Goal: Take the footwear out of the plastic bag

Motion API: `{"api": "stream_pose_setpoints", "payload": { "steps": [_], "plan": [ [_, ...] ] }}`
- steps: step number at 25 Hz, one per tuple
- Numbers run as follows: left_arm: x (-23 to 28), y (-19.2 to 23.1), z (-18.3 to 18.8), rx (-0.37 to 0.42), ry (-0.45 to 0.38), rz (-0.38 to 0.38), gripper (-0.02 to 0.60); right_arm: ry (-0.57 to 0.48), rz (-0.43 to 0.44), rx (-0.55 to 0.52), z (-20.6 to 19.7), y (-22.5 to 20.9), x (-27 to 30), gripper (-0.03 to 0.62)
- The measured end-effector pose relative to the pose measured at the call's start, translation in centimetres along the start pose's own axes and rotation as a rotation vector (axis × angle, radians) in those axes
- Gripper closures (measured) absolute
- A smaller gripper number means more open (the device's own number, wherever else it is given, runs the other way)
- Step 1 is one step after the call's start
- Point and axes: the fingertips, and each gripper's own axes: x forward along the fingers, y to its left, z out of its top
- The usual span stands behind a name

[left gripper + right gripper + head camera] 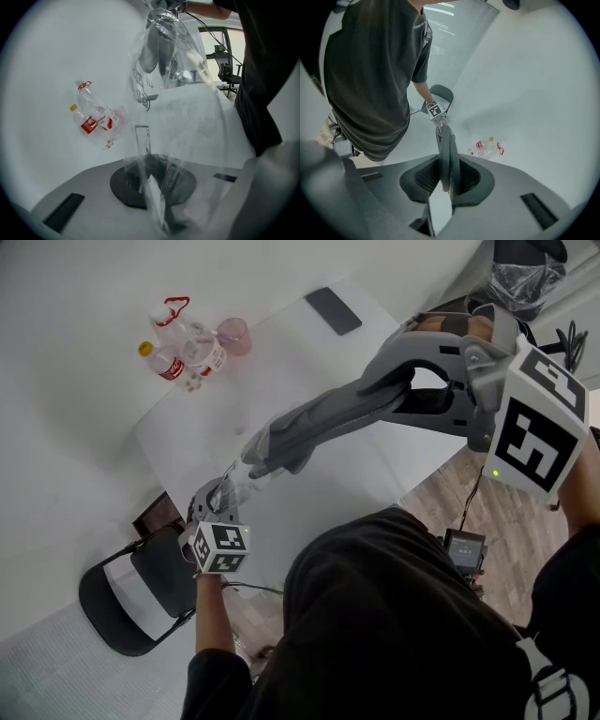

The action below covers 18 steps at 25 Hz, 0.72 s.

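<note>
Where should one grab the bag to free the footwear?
At the bag's empty end, from the side opposite the footwear, where the left gripper pinches it: the film there folds flat, and the right gripper holds the footwear at the other end.

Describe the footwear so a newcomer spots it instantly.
Above the white table, the right gripper holds one end of a long grey strip: the footwear. Its other end sits in the clear plastic bag. Unlike the bottles, it hangs in the air.

Office-like room: white surface (281,362), black chair (131,601), swivel chair (227,74), window blinds (459,28), wood-look floor (506,512).
</note>
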Motion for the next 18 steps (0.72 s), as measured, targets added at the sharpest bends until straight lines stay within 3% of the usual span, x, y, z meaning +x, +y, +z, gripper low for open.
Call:
{"api": "stream_pose_setpoints", "payload": {
  "steps": [10, 14, 18],
  "plan": [
    [-0.9, -0.6, 0.9, -0.024, 0.047, -0.01, 0.558, -0.04, -0.013, 0.011, -1.3, -0.4, -2.9, 0.519],
    [-0.9, -0.7, 0.4, -0.074, 0.05, -0.022, 0.558, -0.045, -0.045, 0.039, -1.8, -0.7, -4.0, 0.519],
    [-1.1, -0.6, -0.5, -0.157, 0.05, -0.038, 0.558, -0.127, -0.134, 0.145, -2.5, -1.5, -5.4, 0.519]
  ]
}}
